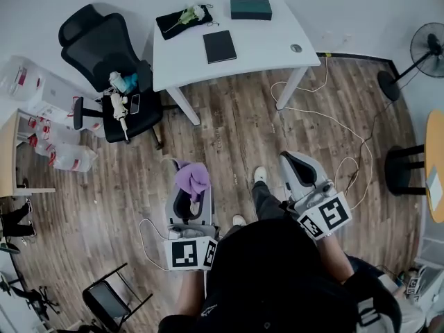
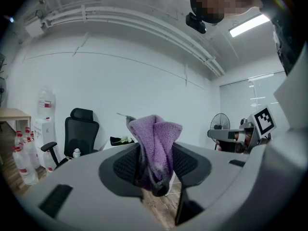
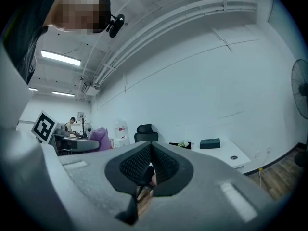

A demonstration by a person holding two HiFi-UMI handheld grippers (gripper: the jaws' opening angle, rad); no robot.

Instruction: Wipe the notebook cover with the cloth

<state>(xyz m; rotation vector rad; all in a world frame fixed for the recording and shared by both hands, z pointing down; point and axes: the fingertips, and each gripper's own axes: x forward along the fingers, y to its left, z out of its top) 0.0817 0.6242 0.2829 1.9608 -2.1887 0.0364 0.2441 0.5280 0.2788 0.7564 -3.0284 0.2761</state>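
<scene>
A black notebook (image 1: 219, 46) lies on the white table (image 1: 263, 44) at the far side of the room, well away from both grippers. My left gripper (image 1: 191, 194) is shut on a purple cloth (image 1: 193, 177), held over the wooden floor. In the left gripper view the cloth (image 2: 156, 146) stands bunched between the dark pads of the left gripper (image 2: 155, 166). My right gripper (image 1: 293, 161) hangs to the right of it, shut, with nothing held. In the right gripper view the right gripper (image 3: 149, 163) has its ribbed pads pressed together.
A dark green box (image 1: 251, 9) and a black mat with flowers (image 1: 184, 19) share the table. A black office chair (image 1: 111, 54) stands to its left, with water bottles (image 1: 59, 148) beyond. A white cable (image 1: 333, 123) trails over the floor. A fan (image 1: 427, 47) and a stool (image 1: 406, 168) stand right.
</scene>
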